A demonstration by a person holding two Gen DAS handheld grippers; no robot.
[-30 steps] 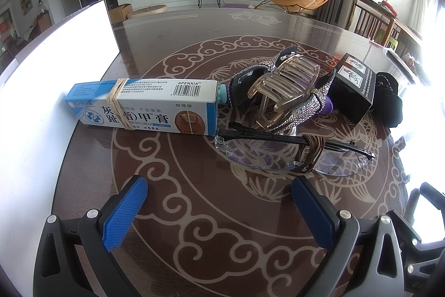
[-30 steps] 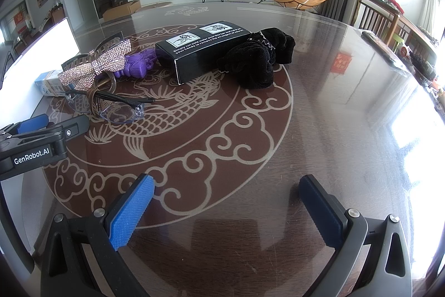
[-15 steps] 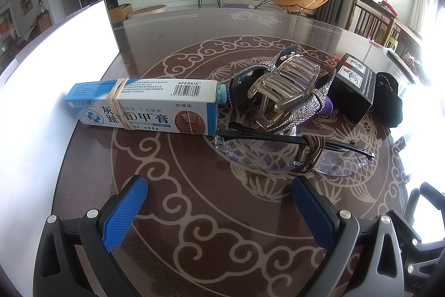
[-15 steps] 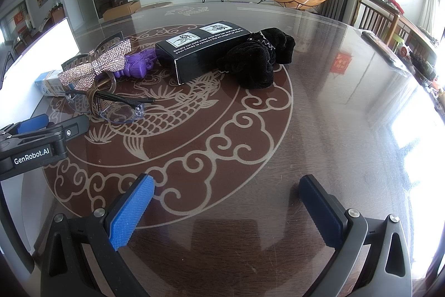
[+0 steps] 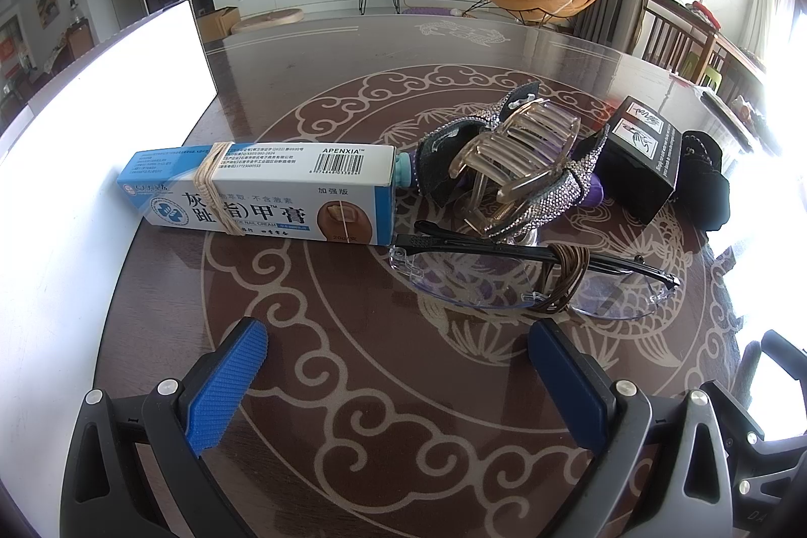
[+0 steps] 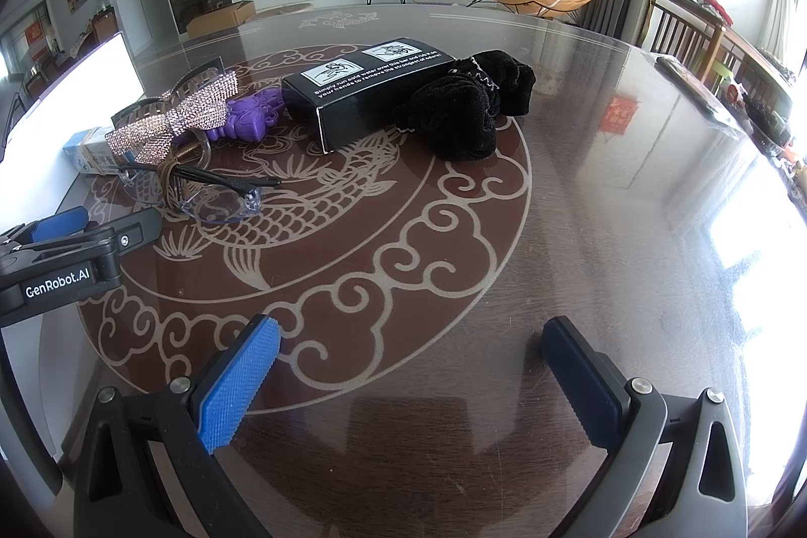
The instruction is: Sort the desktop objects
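- Your left gripper hangs low over the dark patterned table, its blue-padded fingers spread wide with nothing between them.
- Your right gripper is likewise spread wide and empty, over a bare stretch of the table nearer you than the objects; in its view the left gripper shows at the left edge.
- Just ahead of your left gripper lie the clear glasses, folded, with a brown hair tie wound around the dark frame.
- Behind the glasses sits a hair claw clip with a rhinestone bow, touching or nearly touching the glasses.
- To the left of the clip lies a blue-and-white cream box, a rubber band around it, its end up against the clip.
- A purple toy lies between the clip and the black box.
- The black box lies flat with white print on top; a black fabric scrunchie rests against its right end.
- A bright white panel borders the table on your left, beside the cream box.
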